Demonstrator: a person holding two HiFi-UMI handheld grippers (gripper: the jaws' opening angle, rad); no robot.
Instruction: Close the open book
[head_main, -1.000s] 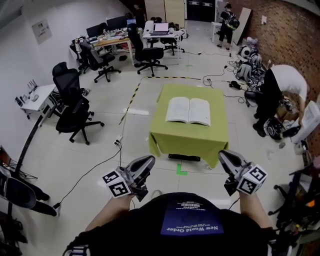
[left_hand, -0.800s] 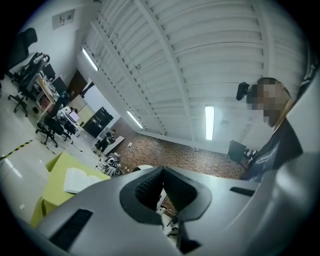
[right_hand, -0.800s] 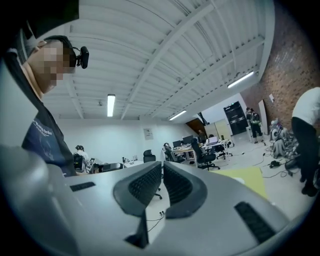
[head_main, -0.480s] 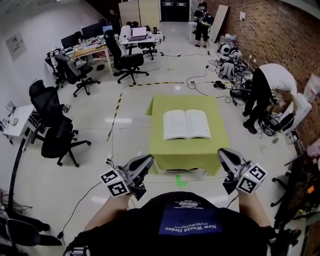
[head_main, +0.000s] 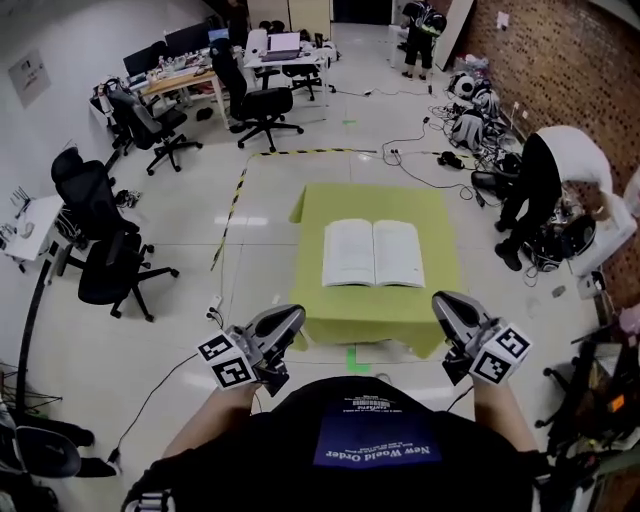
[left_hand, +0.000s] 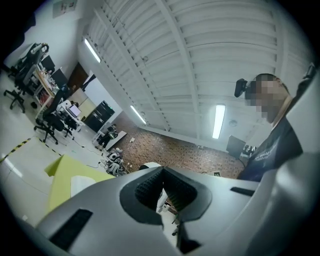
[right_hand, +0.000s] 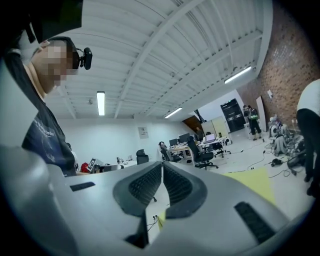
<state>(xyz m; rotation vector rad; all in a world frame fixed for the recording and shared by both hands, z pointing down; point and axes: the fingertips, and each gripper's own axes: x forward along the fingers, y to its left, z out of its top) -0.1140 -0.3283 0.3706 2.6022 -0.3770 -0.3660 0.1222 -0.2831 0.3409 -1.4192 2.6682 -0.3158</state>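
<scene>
Book (head_main: 373, 254) lies open, pages up, mid-frame on the green table (head_main: 440, 230). My left gripper (head_main: 288, 320) and right gripper (head_main: 447, 305) sit low in frame, both clenched on nothing, well short of it, one to each side, ready for the approach.

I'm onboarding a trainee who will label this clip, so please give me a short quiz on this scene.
1. True or false: the book lies open on the table.
2. The left gripper is: A) shut on the book; B) shut, with nothing between its jaws; C) wide open.
3. Fill in: the table's colour is ___.

Key: 1 true; 2 B; 3 green.
</scene>
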